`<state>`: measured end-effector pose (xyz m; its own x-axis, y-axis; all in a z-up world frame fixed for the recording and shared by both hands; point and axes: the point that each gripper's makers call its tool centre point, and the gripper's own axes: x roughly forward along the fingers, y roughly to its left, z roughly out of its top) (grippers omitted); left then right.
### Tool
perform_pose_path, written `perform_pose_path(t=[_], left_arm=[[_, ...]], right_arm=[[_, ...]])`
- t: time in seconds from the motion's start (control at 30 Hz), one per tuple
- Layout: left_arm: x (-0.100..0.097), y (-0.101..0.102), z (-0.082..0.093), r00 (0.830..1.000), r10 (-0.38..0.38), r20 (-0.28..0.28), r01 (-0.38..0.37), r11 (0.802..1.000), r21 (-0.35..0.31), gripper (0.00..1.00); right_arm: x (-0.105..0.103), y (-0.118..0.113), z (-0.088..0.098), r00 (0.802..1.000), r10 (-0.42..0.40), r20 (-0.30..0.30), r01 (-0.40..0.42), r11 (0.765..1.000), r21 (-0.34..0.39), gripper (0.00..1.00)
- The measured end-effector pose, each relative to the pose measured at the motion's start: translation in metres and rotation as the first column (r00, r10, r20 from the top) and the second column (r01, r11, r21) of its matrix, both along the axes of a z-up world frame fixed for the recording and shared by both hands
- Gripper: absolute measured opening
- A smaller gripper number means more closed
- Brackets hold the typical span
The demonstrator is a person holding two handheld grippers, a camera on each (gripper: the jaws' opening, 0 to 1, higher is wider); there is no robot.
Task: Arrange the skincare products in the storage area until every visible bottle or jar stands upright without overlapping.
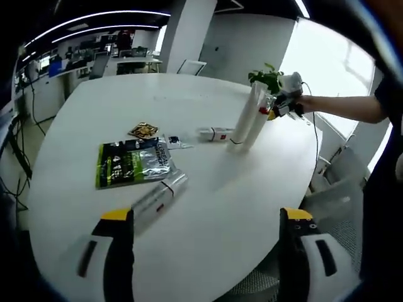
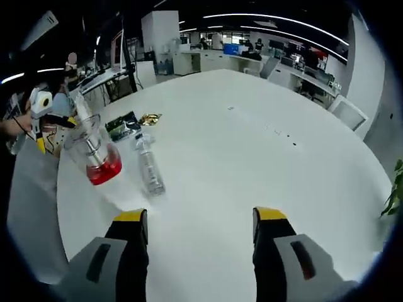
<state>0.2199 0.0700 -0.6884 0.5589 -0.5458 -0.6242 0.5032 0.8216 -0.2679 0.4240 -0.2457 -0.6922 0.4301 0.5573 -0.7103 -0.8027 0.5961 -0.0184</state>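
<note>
My left gripper (image 1: 206, 217) is open above the near edge of the white round table (image 1: 208, 239), with nothing between its jaws. Just ahead of it a silver tube (image 1: 160, 198) with a red band lies flat. A smaller tube (image 1: 214, 134) lies further on. Two tall white tubes (image 1: 249, 119) stand leaning together at the far right, and the right gripper (image 1: 286, 100) hovers at their tops, held by a person's arm. My right gripper (image 2: 201, 217) is open over bare table. A clear bottle (image 2: 150, 170) lies flat to its left, beside a clear container with red contents (image 2: 94, 154).
A green and silver sachet pack (image 1: 132, 163) and a small gold packet (image 1: 143, 130) lie on the table's left half. A potted plant (image 1: 267, 77) stands behind the tall tubes. The left gripper (image 2: 41, 104) appears at the far left of the right gripper view. Office desks and chairs surround the table.
</note>
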Motion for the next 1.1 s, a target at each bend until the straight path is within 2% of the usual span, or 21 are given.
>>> perform_pose_path(t=[0.07,0.17,0.23,0.37,0.6,0.7,0.87,1.1], left_arm=[[-0.001,0.001,-0.003,1.0,0.005,-0.009,-0.005,1.0,0.003,0.93],[-0.001,0.001,-0.004,1.0,0.013,-0.015,-0.013,1.0,0.002,0.93],[0.0,0.001,-0.004,1.0,0.019,-0.015,-0.019,1.0,0.002,0.93],[0.002,0.002,-0.006,0.999,0.026,-0.021,-0.026,1.0,0.007,0.93],[0.008,0.002,-0.008,0.999,0.036,-0.026,-0.035,0.999,0.008,0.92],[0.011,0.001,-0.007,0.999,0.037,-0.02,-0.037,0.999,0.004,0.92],[0.014,0.002,-0.006,0.999,0.043,-0.01,-0.042,0.999,0.006,0.92],[0.011,0.01,-0.008,0.998,0.064,-0.013,-0.064,0.998,0.005,0.92]], right_arm=[[0.008,0.007,-0.004,0.999,0.039,-0.012,-0.039,0.999,-0.001,0.61],[0.016,0.017,-0.007,0.997,0.078,-0.023,-0.078,0.997,-0.007,0.61],[0.015,0.027,-0.008,0.994,0.1,-0.041,-0.1,0.995,0.008,0.6],[0.027,0.041,-0.018,0.983,0.164,-0.078,-0.162,0.986,0.031,0.57],[0.02,0.088,-0.015,0.945,0.302,-0.124,-0.296,0.953,0.067,0.55],[0.016,0.112,-0.011,0.924,0.358,-0.132,-0.349,0.933,0.087,0.54],[0.007,0.14,-0.015,0.894,0.427,-0.135,-0.42,0.904,0.081,0.53],[-0.007,0.154,-0.036,0.859,0.479,-0.182,-0.477,0.877,0.061,0.5]])
